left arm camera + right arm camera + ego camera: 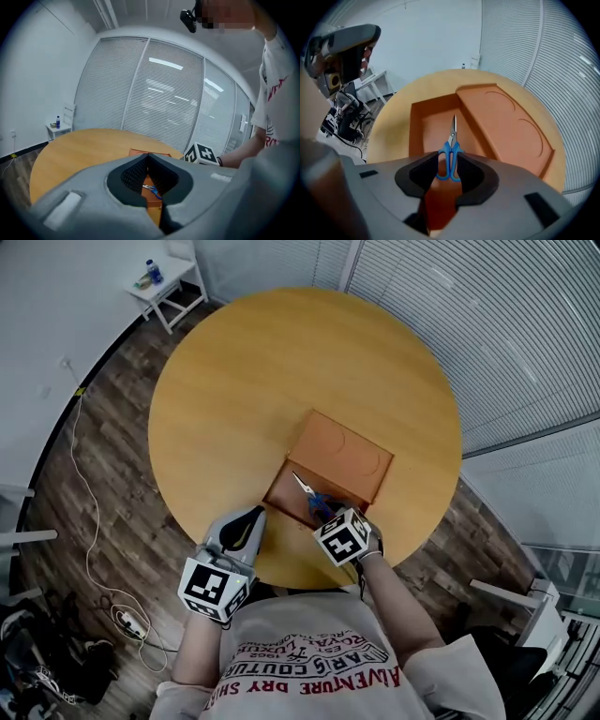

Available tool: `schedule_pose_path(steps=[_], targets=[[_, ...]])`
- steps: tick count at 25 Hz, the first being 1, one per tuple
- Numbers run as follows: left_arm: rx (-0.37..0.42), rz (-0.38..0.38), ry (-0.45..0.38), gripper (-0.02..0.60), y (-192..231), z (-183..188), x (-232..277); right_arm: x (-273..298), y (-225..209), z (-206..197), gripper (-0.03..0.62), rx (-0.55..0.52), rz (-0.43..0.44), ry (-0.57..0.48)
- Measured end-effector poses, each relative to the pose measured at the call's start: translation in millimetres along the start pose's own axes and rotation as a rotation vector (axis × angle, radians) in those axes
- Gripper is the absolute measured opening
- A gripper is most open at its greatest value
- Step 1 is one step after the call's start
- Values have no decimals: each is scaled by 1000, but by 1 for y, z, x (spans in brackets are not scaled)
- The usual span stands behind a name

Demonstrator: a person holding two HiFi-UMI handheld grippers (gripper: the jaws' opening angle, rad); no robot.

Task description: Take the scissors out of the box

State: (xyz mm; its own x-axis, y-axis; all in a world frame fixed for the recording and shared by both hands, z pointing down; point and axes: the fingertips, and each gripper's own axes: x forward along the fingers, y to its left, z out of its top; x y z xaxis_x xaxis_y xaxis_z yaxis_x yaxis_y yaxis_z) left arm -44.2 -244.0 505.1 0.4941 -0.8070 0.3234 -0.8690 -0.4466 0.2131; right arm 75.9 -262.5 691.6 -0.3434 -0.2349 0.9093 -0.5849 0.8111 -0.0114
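Blue-handled scissors (314, 498) lie in the open orange box (279, 493) near the round table's front edge, blades pointing away from me. The lid (347, 460) rests flat behind the tray. My right gripper (328, 514) points steeply down over the box. In the right gripper view the jaws (450, 157) stand open on either side of the scissors' handles (450, 161), with gaps on both sides. My left gripper (253, 517) hovers just left of the box, tips together, empty. Through its jaws (147, 157) I see the box and scissors (151, 189) beyond.
The wooden table (234, 381) is bare apart from the box. A small white side table (173, 287) with a bottle (153, 273) stands at the far left. A cable and power strip (127, 620) lie on the floor to my left.
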Motion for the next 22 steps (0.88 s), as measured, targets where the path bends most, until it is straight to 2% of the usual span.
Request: schedule_pose_path(steps=[3,6,11,16,19,22], targets=[[4,7,10,9,11,1,6,17,-2,-2,133,-1,22,73],[-3,24,21,9,25,0,7,33,-1,-4,158,-50,15,142],[-13,45,43,9,37,-4,5,38,1,4,155,-30,18,158],[-15,55,30,9,40,0,2,37,1,-2,152,-61,16,175],[-8,54,27,9,44,4,1,38,4,-1,99,-86,24,183],[-15,67,28,9,49,6,2,41,6,1,92,-120,21,200]])
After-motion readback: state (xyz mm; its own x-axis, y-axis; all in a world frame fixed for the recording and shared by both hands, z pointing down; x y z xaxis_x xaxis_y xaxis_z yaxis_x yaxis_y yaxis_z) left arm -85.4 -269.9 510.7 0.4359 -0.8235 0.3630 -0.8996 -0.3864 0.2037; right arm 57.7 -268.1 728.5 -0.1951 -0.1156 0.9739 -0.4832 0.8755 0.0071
